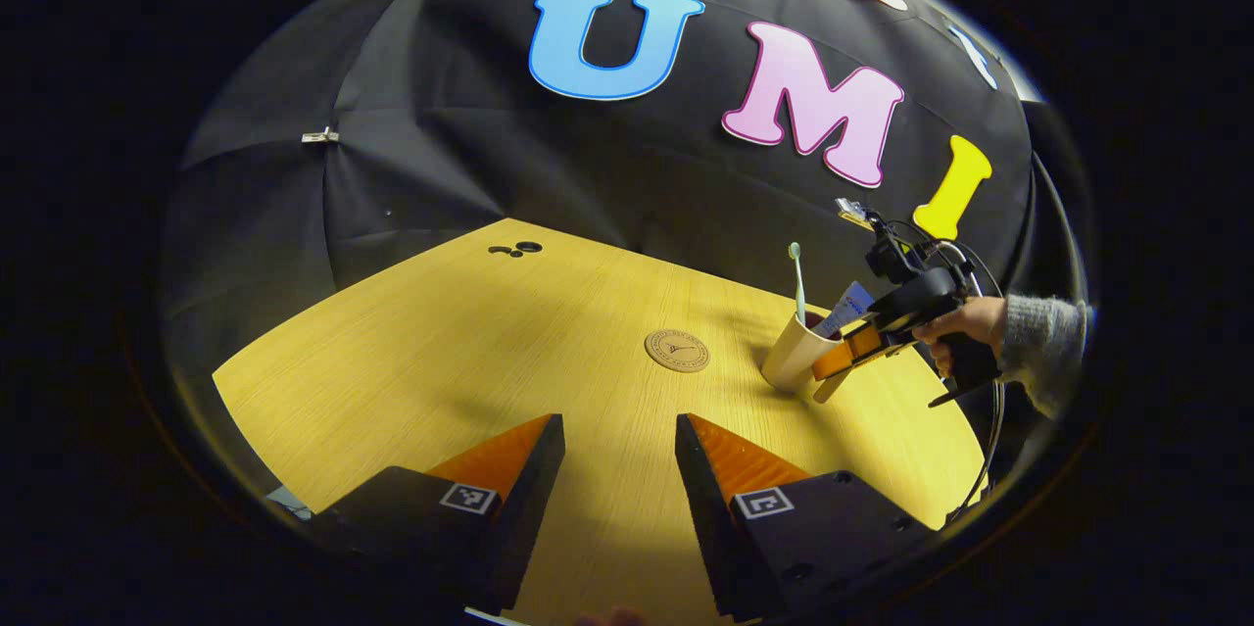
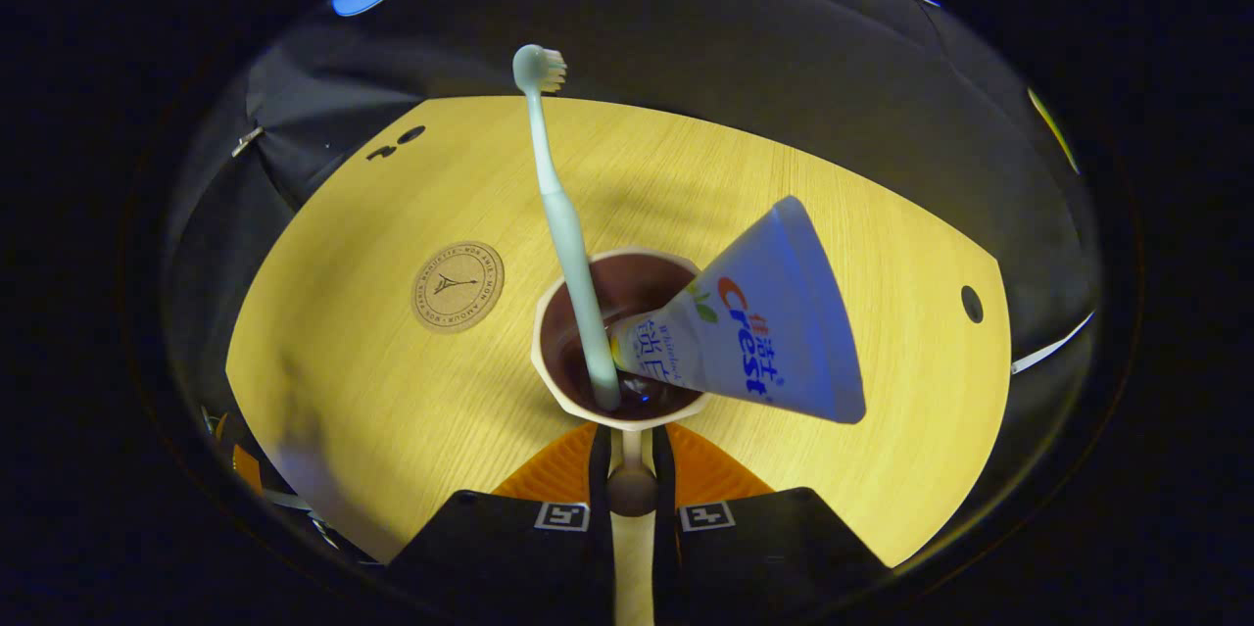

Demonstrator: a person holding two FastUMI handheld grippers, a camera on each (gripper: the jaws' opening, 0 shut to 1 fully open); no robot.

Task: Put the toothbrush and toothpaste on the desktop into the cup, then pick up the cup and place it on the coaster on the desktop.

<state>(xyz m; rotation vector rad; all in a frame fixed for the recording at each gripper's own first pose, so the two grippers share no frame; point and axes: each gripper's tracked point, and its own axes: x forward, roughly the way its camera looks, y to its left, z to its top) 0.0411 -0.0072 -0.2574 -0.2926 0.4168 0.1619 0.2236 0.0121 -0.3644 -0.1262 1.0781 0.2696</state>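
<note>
Right gripper view looks down into the cup (image 2: 627, 342), which stands on the yellow wooden tabletop (image 2: 833, 215). The toothbrush (image 2: 563, 215) stands in it, head up, and the toothpaste (image 2: 764, 322) leans out over its rim. The right gripper (image 2: 632, 455) has its jaws drawn close together on a narrow pale part at the cup's near side, probably a handle, so the cup looks gripped. The coaster (image 2: 458, 286), a round brown disc, lies bare on the tabletop near the cup and apart from it. Left gripper view shows the left gripper (image 1: 619, 450) with jaws spread and nothing between them, held over the tabletop's near edge. Farther off in that view, towards the tabletop's far edge, a hand (image 1: 965, 322) in a grey sleeve holds the right gripper against the cup, with the coaster just beside them. As a judgement, the first part of the task is done, since both items are in the cup. Lifting the cup and setting it on the coaster is left. Whether the cup has risen off the tabletop cannot be told. The cup's base and the lower ends of both items are hidden, and the gripped part is partly covered by the jaws.
</note>
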